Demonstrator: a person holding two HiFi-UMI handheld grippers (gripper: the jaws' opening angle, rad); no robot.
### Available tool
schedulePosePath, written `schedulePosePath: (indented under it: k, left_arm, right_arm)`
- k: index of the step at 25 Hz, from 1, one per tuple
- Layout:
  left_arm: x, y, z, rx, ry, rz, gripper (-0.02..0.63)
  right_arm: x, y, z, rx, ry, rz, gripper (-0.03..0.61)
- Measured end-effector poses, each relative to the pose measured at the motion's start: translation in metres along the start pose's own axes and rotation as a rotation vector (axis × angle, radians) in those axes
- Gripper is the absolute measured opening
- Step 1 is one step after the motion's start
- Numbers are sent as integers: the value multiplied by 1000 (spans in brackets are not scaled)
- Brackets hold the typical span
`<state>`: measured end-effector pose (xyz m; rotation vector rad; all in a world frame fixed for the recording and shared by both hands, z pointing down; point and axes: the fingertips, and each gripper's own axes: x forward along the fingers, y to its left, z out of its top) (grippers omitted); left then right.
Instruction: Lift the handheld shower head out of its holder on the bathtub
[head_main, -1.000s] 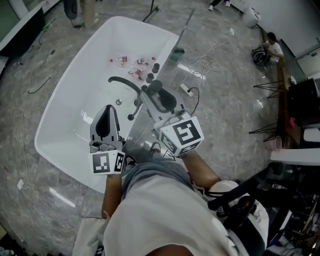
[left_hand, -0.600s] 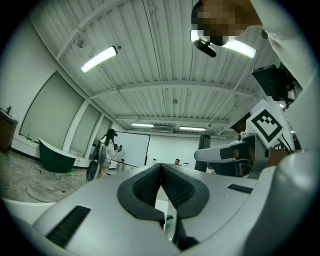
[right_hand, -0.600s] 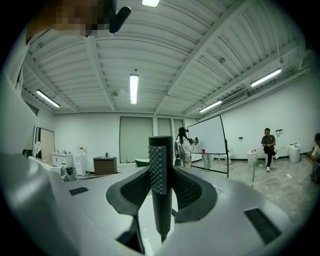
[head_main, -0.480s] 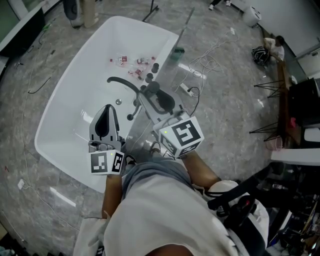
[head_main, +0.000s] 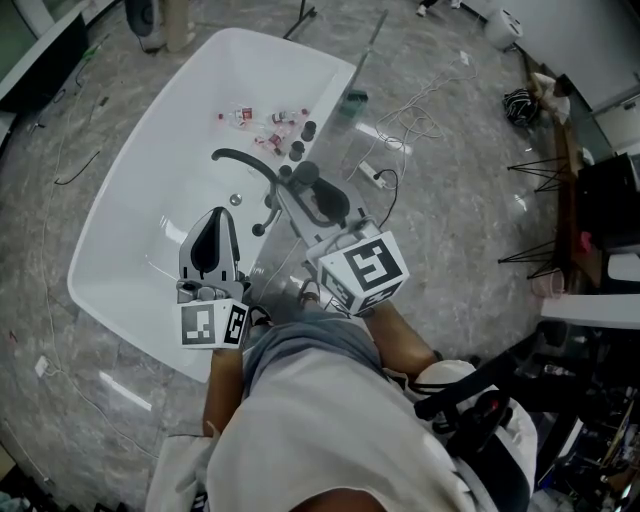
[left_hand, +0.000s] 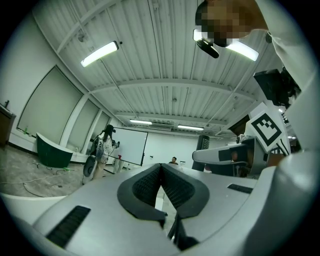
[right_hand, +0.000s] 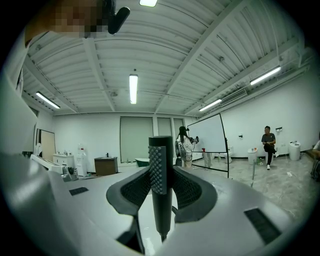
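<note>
Right tongs (right_hand: 161, 180) clamped on black handheld shower head (right_hand: 160, 160), held upright at right rim of bathtub (head_main: 150, 170), by faucet (head_main: 240, 158). Left tongs (left_hand: 161, 175) pressed together, empty. Grasp made; whether head has cleared holder, cannot tell.

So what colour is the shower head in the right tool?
The shower head is black, seen best in the right gripper view.
</note>
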<state>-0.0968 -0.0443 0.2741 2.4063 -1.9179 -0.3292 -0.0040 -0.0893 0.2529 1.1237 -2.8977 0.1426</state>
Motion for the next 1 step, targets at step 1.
schedulePosePath:
  k: [1]
  left_arm:
    - [-1, 0, -2, -1, 0, 0, 18]
  right_arm:
    - [0, 0, -2, 0, -1, -1, 140]
